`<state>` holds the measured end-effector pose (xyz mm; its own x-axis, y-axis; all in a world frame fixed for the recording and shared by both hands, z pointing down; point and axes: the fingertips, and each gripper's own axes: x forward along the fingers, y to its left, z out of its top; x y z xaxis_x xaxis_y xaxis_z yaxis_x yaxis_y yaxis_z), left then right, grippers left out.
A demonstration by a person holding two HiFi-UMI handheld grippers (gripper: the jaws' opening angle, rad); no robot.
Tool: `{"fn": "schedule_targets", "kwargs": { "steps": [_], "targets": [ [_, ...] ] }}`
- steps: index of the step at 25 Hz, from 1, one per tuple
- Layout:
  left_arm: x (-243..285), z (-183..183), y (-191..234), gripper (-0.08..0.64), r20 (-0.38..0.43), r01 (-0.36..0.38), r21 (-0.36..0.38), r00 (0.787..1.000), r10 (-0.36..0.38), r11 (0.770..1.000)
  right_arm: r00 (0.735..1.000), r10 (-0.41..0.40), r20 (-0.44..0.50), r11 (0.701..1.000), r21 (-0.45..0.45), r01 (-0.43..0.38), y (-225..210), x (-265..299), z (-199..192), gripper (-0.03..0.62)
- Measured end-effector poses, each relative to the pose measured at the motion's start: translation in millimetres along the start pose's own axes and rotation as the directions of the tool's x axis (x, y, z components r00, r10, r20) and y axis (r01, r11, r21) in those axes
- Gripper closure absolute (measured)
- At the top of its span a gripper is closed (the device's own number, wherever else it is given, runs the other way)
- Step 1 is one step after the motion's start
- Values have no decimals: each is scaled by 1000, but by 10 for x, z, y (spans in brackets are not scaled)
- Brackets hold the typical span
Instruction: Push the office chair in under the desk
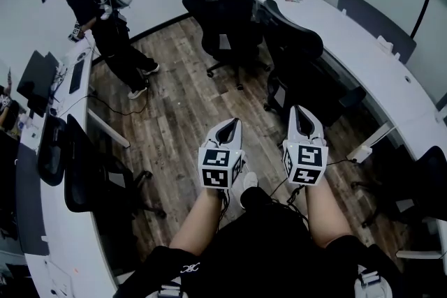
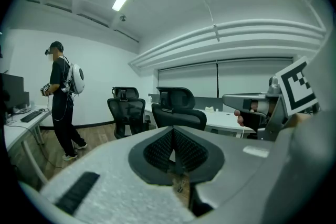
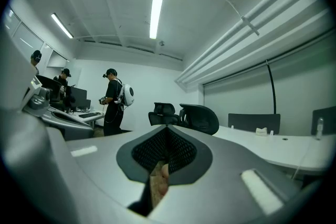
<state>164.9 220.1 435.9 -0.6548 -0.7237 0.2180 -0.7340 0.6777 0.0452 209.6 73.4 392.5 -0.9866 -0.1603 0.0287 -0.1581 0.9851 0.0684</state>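
Chair (image 1: 299,52) sat dead ahead of the right claw (image 1: 303,119), with the left claw (image 1: 229,132) further from it and the tabletop (image 1: 380,59) on the chair's far side. Both claws were pressed together, empty.

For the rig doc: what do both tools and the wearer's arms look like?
Left tool and right tool: pale grey shells, black ribbed pads, each with a white cube of black square markers. Thin black cables. Forearms unsleeved, black clothing.
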Motion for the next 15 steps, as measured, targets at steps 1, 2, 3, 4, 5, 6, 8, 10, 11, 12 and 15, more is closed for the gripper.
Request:
{"fn": "schedule_targets", "kwargs": {
  "steps": [1, 2, 3, 4, 5, 6, 8, 10, 11, 12, 15],
  "targets": [
    [42, -7, 56, 552, -1, -1, 1, 1000, 1, 1000, 1000, 1, 0, 1000, 2, -1, 15, 74, -12, 584],
    [87, -9, 110, 552, -2, -3, 3, 1000, 3, 1000, 1000, 4, -2, 1000, 5, -4, 29, 150, -28, 584],
    [135, -3, 160, 552, -4, -4, 6, 1000, 4, 1000, 1000, 6, -4, 1000, 7, -5, 39, 229, -43, 584],
    [188, 13, 206, 552, -6, -4, 12, 1000, 4, 1000, 1000, 6, -6, 1000, 8, -6, 41, 310, -54, 584],
    [247, 36, 250, 552, -8, -3, 20, 1000, 3, 1000, 1000, 5, -8, 1000, 10, -5, 34, 396, -60, 584],
    [310, 66, 294, 552, -9, -1, 28, 1000, 2, 1000, 1000, 2, -8, 1000, 14, -2, 19, 483, -61, 584],
    [453, 132, 385, 552, -8, 4, 42, 1000, -3, 999, 1000, -7, -8, 1000, 24, 8, -27, 663, -61, 584],
    [616, 178, 495, 552, -6, 8, 41, 1000, -8, 999, 1000, -13, -12, 999, 31, 14, -75, 850, -75, 583],
    [702, 185, 558, 552, -8, 11, 35, 1000, -11, 999, 1000, -14, -14, 999, 34, 15, -95, 945, -85, 584],
    [791, 182, 622, 552, -14, 15, 28, 1000, -15, 999, 1000, -16, -16, 999, 37, 17, -115, 1039, -93, 583],
    [1076, 188, 797, 552, -37, 28, 27, 999, -27, 999, 999, -27, -25, 998, 49, 29, -209, 1316, -107, 584]
  ]
}}
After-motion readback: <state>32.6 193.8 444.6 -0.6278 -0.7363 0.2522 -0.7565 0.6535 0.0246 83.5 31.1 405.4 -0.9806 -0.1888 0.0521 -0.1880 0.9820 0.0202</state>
